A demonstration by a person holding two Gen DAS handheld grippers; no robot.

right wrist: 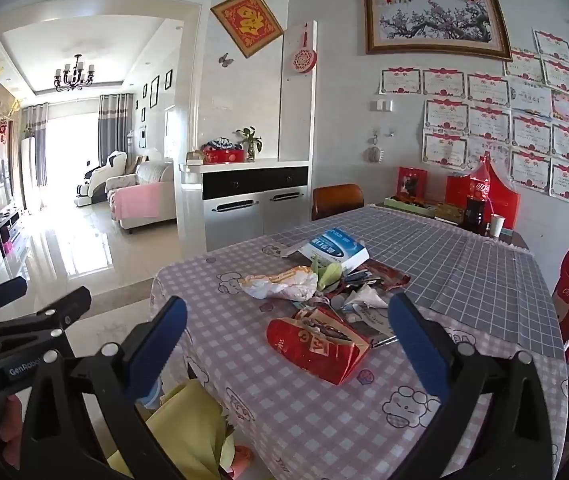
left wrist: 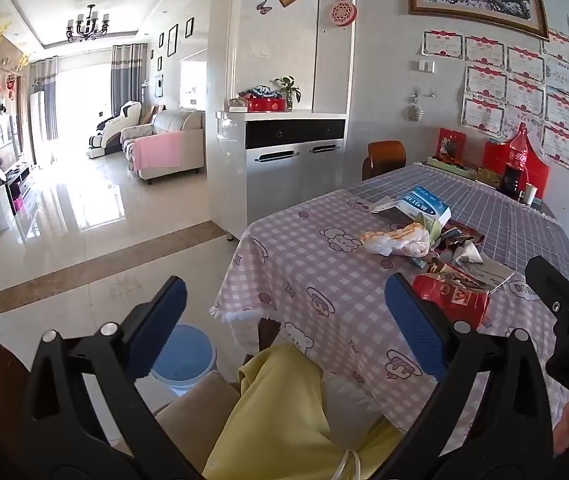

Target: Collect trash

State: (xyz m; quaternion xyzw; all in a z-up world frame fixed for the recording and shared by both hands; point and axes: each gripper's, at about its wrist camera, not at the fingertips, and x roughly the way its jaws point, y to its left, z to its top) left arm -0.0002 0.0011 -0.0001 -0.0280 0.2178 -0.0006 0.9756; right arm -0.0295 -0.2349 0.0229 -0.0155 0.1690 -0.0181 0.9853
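Observation:
A heap of trash lies on the checked tablecloth (right wrist: 268,400): a torn red packet (right wrist: 316,346) nearest me, a crumpled white and orange bag (right wrist: 280,283), a blue and white box (right wrist: 336,250) and small wrappers (right wrist: 364,292). My right gripper (right wrist: 288,350) hangs open just short of the red packet, nothing between its fingers. My left gripper (left wrist: 284,324) is open too, off the table's left corner, with the red packet (left wrist: 452,298) beside its right finger. A blue bin (left wrist: 184,354) stands on the floor below it.
A person's yellow-clad leg (left wrist: 284,408) is in front of the table. Red boxes, a cola bottle (right wrist: 478,196) and a cup (right wrist: 496,226) stand at the far end. A brown chair (right wrist: 336,200) and a white cabinet (right wrist: 252,208) lie beyond.

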